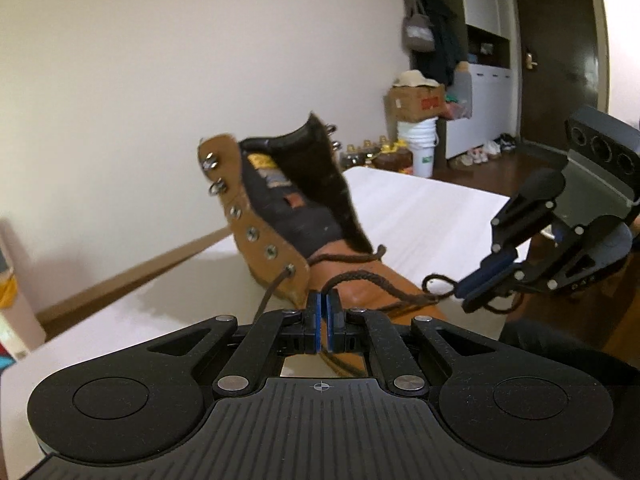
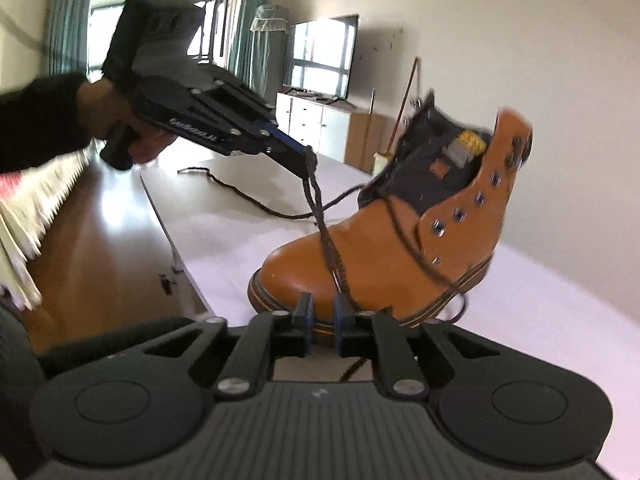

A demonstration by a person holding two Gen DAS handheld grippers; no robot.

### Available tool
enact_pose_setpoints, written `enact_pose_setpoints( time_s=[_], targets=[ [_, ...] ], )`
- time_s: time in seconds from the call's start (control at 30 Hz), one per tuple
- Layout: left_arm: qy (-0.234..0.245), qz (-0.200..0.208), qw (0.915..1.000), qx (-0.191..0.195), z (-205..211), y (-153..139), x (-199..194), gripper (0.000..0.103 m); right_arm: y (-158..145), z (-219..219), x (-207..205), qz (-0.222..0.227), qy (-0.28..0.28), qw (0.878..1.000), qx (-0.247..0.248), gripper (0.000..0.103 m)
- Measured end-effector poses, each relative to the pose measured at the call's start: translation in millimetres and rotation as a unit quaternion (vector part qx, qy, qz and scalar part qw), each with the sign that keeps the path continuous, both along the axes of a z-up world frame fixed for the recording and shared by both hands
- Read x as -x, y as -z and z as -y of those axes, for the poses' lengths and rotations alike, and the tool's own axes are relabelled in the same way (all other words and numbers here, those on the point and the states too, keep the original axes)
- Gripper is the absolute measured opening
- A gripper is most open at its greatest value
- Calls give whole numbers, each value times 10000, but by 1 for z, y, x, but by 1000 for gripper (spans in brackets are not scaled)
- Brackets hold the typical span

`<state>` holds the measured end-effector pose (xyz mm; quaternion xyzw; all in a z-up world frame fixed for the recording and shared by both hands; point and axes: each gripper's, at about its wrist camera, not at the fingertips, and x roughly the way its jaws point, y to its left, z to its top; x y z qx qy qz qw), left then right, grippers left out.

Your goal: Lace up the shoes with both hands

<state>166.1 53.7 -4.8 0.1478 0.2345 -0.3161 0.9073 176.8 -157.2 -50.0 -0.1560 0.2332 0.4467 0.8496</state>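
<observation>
- Closest to the lens in left wrist view: left gripper (image 1: 322, 312), jaws nearly together w/ brown lace (image 1: 362, 280) pinched between the blue pads (image 1: 317, 320). Right wrist view backs that up, lace hangs off its tip.
- Right gripper (image 2: 320, 322): jaws narrow but w/ a visible gap in its own view. From the other cam a lace loop sits right at its tips, looks like it's got the lace, but can't tell for sure if it's actually clamped.
- Tan leather boot (image 2: 372, 248) is on the white table (image 2: 560, 320), standing on its sole, maybe tipped a bit, blurry so hard to say. Tongue (image 1: 288, 208) wide open, flaps splayed.
- Progress imo: lace goes thru the lowest eyelet (image 1: 291, 268) and crosses the bottom of the tongue. Upper eyelets (image 1: 252, 233) and top hooks (image 1: 214, 188) all look bare.
- One lace tail trails off across the table toward the far edge.
- So prob only the bottom row is laced, and the rest of the rows + the hooks + tying off are all left, afaict.
</observation>
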Motion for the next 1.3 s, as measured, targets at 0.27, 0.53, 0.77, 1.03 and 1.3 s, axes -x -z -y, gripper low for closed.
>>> enact_pose_setpoints(
  time_s=[0.27,0.53,0.77,1.03,1.3],
  targets=[
    [-23,-50,10000,-5,-6,8,0,3,8,-4,-21,-255,-98,9995,-135,11],
    [22,-61,9999,-120,-8,13,1,3,7,1,-36,-410,-88,9980,-470,13],
    [-28,-76,9999,-125,-12,17,-1,3,1,-9,-37,-21,-314,9988,-366,13],
    [-82,-91,9998,-133,-17,21,-3,3,-2,-23,-41,89,-664,9977,-99,13],
    [-108,-116,9998,-118,-23,24,-5,3,-6,-27,-51,43,-871,9962,83,14]
  ],
)
